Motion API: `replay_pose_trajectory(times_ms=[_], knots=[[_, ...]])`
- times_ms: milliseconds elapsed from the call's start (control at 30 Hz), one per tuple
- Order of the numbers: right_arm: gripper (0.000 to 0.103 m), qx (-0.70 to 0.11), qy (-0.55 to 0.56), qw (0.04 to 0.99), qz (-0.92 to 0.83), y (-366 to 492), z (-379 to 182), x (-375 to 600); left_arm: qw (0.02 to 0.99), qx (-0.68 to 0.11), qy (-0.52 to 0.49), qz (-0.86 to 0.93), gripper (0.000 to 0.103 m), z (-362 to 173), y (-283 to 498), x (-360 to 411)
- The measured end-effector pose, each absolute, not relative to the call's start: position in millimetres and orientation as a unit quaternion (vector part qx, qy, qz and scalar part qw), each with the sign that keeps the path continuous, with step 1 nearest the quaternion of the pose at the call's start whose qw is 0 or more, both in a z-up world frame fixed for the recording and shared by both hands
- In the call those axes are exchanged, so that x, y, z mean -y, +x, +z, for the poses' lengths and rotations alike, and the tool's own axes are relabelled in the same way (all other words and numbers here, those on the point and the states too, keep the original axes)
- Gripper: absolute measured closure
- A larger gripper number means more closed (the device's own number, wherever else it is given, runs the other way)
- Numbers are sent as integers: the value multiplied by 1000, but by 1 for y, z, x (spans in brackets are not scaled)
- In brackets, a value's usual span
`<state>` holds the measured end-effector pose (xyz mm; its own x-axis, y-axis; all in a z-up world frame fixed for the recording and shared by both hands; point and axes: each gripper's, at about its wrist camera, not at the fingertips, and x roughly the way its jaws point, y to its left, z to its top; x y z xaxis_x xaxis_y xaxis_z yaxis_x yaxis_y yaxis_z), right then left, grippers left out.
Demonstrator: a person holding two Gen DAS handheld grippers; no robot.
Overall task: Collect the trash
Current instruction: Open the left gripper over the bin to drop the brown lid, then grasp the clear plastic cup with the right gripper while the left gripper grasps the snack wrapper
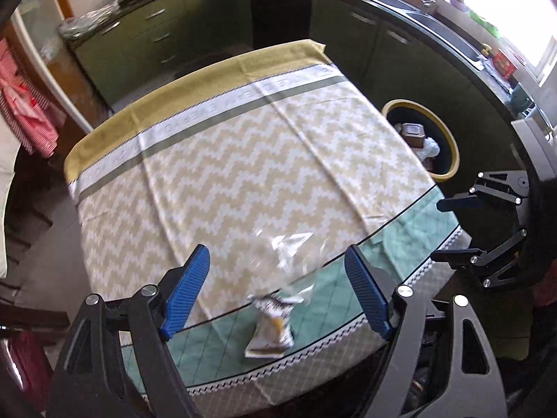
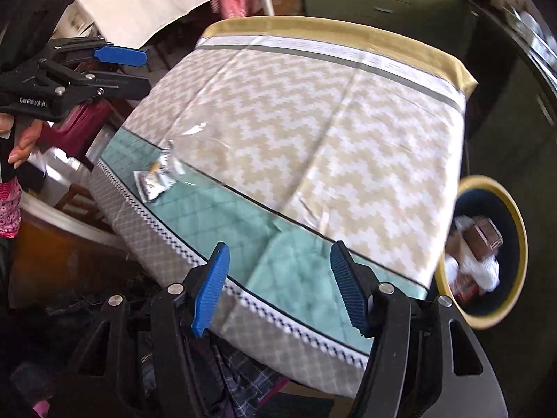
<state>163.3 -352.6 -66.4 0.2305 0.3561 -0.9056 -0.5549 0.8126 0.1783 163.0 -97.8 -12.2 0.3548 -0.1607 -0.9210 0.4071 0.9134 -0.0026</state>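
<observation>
A crumpled silver-and-yellow wrapper [image 1: 271, 327] lies near the table's front edge, next to a clear plastic bag [image 1: 289, 254]. My left gripper [image 1: 278, 289] is open above them, with the wrapper between its blue pads and nothing held. In the right wrist view the wrapper [image 2: 153, 183] and clear bag [image 2: 200, 155] lie at the table's near left corner. My right gripper [image 2: 280, 284] is open and empty over the table's front edge. The yellow-rimmed bin [image 1: 449, 153] stands beside the table on the right and holds trash [image 2: 475, 254].
The table wears a zigzag cloth [image 1: 243, 160] with a green border. Dark kitchen cabinets [image 1: 348, 24] and a counter wrap around the far side and the right. The left gripper shows in the right wrist view [image 2: 139, 69], the right one in the left wrist view [image 1: 442, 230].
</observation>
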Motion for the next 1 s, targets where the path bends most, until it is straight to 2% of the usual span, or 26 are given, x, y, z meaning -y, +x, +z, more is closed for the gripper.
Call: replay_pose_trajectory(times_ms=[100,200,300,367,533,600,667,800,1000], knots=[[45,-513,-163,786,303,167,-61,298,814,-552,89,-159,27,-22,144,61],[53,-499,-211,787,296,176,-69,267,813,-558,83,-146,26,-32,125,35],[59,-504,-228,784,283,189,-83,259,807,-567,80,-142,26,-43,110,19],[67,-514,-225,778,283,198,-95,256,803,-573,78,-143,26,-49,103,13],[68,-525,-213,772,289,215,-116,246,791,-586,86,-150,26,-62,95,11],[75,-527,-207,769,297,219,-120,241,786,-591,93,-156,26,-66,97,16],[93,-532,-199,763,308,222,-124,237,781,-595,102,-164,25,-71,99,25],[95,-544,-173,761,308,228,-128,242,768,-601,124,-184,24,-82,107,48],[95,-538,-131,783,284,223,-103,289,748,-603,182,-207,24,-109,119,88]])
